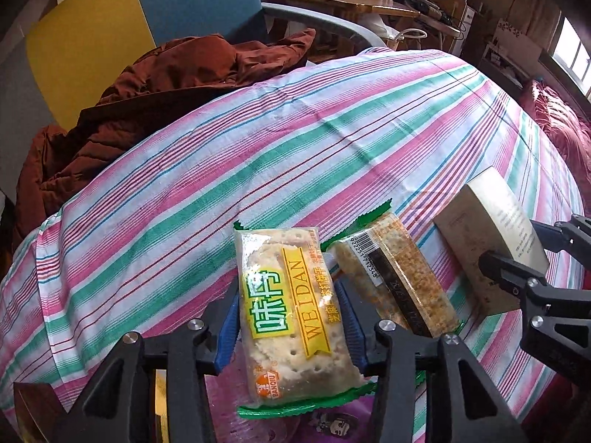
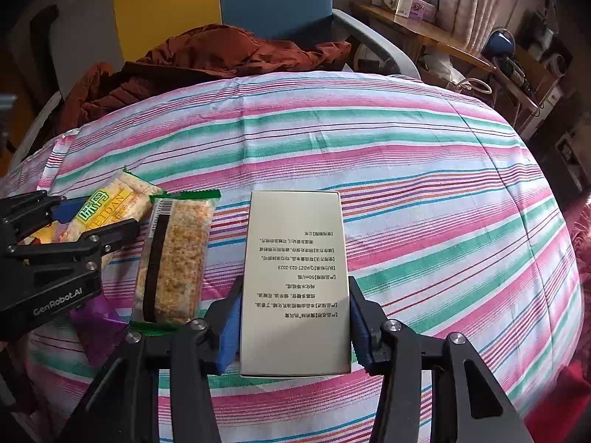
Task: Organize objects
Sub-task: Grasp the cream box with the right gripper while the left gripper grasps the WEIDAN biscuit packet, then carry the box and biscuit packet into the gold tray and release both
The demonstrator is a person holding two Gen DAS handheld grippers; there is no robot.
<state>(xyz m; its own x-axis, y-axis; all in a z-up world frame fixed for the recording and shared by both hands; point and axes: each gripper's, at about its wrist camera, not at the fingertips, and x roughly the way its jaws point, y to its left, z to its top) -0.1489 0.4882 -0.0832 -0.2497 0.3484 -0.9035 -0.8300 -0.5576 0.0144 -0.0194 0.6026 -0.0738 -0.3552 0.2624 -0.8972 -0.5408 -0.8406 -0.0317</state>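
left gripper (image 1: 291, 317): jaws clamped on cracker packet (image 1: 291, 313), blue pads flush on both its sides | right gripper (image 2: 293, 317): jaws clamped on cream box (image 2: 295, 284), lengthwise between them

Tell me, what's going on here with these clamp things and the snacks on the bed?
A person is tidying items on a striped bedspread with a handheld gripper in each hand. The left gripper is closed on a WEIDAN cracker packet. The right gripper clamps a pale printed box. A second snack bar lies between them on the cover.
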